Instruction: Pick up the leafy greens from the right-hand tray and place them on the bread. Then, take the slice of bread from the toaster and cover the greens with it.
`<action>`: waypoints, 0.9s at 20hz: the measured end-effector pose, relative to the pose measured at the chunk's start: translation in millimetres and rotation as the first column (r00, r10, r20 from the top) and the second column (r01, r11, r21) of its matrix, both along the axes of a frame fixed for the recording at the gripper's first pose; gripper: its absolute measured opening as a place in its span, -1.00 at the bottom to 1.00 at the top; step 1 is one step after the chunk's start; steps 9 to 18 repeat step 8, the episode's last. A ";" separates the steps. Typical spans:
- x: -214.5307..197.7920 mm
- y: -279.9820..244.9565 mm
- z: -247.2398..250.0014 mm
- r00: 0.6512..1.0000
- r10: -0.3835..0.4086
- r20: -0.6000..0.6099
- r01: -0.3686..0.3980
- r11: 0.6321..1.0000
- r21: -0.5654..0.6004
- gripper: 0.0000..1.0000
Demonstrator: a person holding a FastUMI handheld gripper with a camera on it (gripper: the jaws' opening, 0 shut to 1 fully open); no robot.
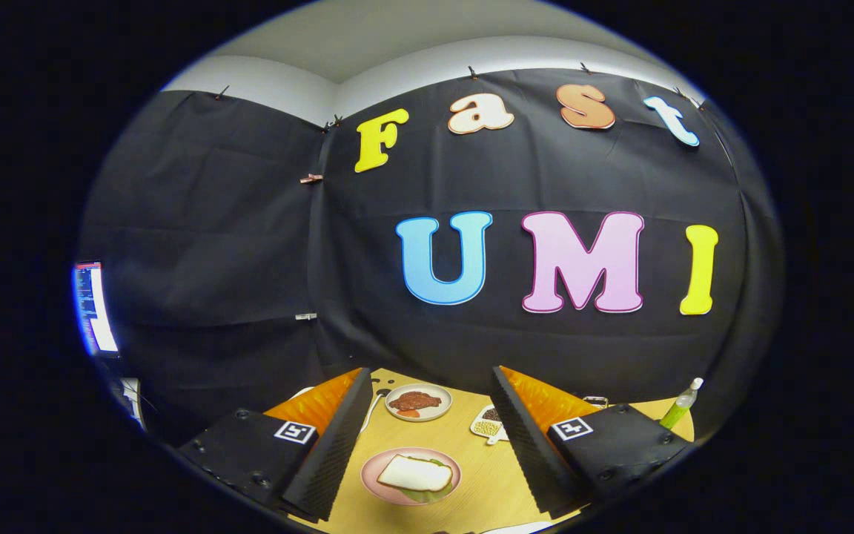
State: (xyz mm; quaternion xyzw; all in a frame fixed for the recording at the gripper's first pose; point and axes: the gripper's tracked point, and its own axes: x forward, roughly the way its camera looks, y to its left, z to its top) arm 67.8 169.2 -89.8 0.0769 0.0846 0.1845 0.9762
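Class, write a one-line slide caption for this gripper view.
Open gripper above the wooden table: bread slice covering greens on a pink plate.

White bread [415, 472] over leafy greens [421, 494] on pink plate [376, 466]; wooden tan table [482, 475].

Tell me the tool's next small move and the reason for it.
Probably none beyond backing away. The bread slice already lies over the leafy greens on the pink plate, between the open fingers of the tool, which holds nothing. The stack looks finished, so lifting clear without touching it seems safest.
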 end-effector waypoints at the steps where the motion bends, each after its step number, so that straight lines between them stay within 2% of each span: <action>1: 0.1 0.0 0.9 1.000 0.002 0.001 -0.002 1.000 0.000 0.98; 18: -2.6 1.2 3.3 1.000 0.009 -0.002 -0.009 1.000 -0.008 0.97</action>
